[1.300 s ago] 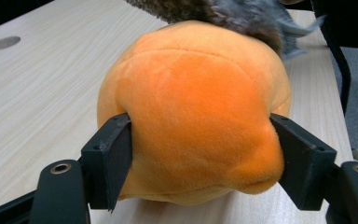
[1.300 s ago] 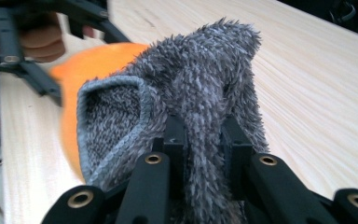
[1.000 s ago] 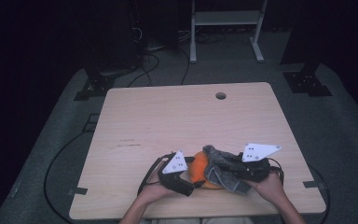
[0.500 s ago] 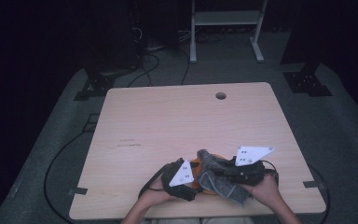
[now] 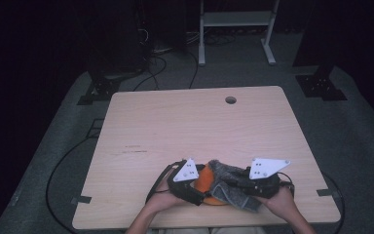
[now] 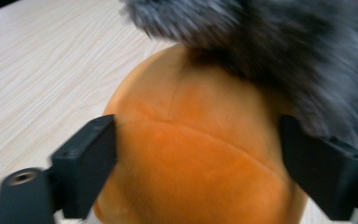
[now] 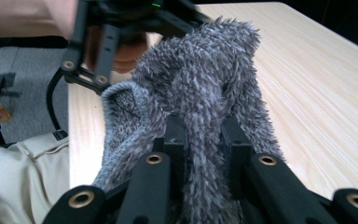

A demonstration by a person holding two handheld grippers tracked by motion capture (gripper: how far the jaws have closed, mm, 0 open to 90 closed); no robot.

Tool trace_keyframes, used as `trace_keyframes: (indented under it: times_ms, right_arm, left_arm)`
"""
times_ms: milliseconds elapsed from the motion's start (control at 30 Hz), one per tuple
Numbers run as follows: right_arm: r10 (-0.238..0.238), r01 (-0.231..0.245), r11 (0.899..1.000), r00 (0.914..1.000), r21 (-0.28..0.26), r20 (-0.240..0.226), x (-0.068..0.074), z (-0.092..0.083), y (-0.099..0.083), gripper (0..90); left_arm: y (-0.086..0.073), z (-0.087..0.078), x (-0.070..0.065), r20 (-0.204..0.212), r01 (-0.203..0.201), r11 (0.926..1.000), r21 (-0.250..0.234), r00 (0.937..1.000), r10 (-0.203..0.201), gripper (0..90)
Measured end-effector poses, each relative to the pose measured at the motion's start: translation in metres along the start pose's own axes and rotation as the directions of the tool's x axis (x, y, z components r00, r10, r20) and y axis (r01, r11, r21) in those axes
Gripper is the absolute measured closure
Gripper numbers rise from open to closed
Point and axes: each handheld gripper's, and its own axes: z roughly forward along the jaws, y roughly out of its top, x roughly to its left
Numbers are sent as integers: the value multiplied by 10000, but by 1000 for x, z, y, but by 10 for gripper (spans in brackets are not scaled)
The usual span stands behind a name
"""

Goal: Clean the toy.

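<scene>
Apparently a grey fuzzy sock [image 5: 231,187] is being drawn over an orange plush ball [image 5: 205,181] at the near edge of the desk [image 5: 195,126], and the next move is judged to call for the cuff being stretched further around the ball. The ball is straddled by the left hand-held gripper [image 6: 196,172], whose jaws have just been opening and stand wide at its sides, though contact cannot be told. The sock is pinched tightly in the closed right hand-held gripper [image 7: 204,140].
</scene>
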Motion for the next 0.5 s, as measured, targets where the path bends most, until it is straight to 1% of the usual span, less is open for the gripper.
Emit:
trace_keyframes:
  times_ms: [33, 67, 133, 167, 200, 233, 267, 300, 333, 367, 400, 433, 467, 500]
  right_arm:
    - [306, -306, 9995, 9995, 25, 118, -7, -3, -5, 755]
    - [765, -768, 9970, 9967, 98, 286, -16, -7, -11, 755]
    - [1344, -1346, 9909, 9895, 6, 524, -24, -13, -19, 755]
    - [1459, -1458, 9893, 9880, -54, 511, -25, -16, -22, 755]
    - [1448, -1445, 9894, 9883, -105, 477, -25, -16, -22, 756]
    - [1408, -1406, 9900, 9890, -81, 462, -23, -14, -22, 756]
    - [1312, -1311, 9914, 9903, -52, 456, -21, -13, -20, 756]
    - [1197, -1197, 9928, 9920, -29, 412, -20, -10, -19, 755]
    - [1180, -1182, 9930, 9923, 17, 369, -19, -9, -18, 755]
    - [1164, -1166, 9932, 9927, 40, 313, -19, -8, -18, 756]
    - [1170, -1173, 9931, 9927, 84, 298, -19, -8, -18, 755]
    - [1169, -1172, 9931, 9927, 81, 297, -19, -9, -18, 756]
    - [1208, -1210, 9926, 9922, 62, 322, -19, -11, -17, 756]
    - [1154, -1150, 9933, 9925, -110, 410, -18, -14, -14, 756]
  left_arm:
    - [-2, -1, 0, 29, -11, 10000, 99, 10000, 10, 173]
    - [-2, -2, 1, 60, -30, 9999, 121, 10000, 29, 173]
    - [-3, -4, 2, 154, 100, 9999, 14, 9998, -100, 170]
    - [-1, -3, 3, 106, 267, 9996, -92, 9996, -266, 145]
    - [1, -2, 5, -89, 599, 9982, -29, 9982, -599, 92]
    - [3, 1, 7, -186, 944, 9954, 153, 9954, -941, 38]
    - [4, 5, 9, -79, 1202, 9920, 374, 9927, -1200, 16]
    - [4, 8, 9, 84, 1215, 9908, 604, 9925, -1222, 21]
    - [3, 11, 7, 163, 1082, 9918, 683, 9939, -1095, 53]
    - [3, 10, 5, 43, 862, 9941, 659, 9962, -867, 84]
    - [4, 9, 3, 0, 739, 9953, 634, 9973, -740, 140]
    - [5, 7, 2, -131, 512, 9972, 550, 9986, -505, 190]
    - [8, 3, -1, -462, 47, 9998, 211, 9989, -38, 239]
    - [9, 2, -4, -758, -354, 9993, -110, 9965, 345, 281]
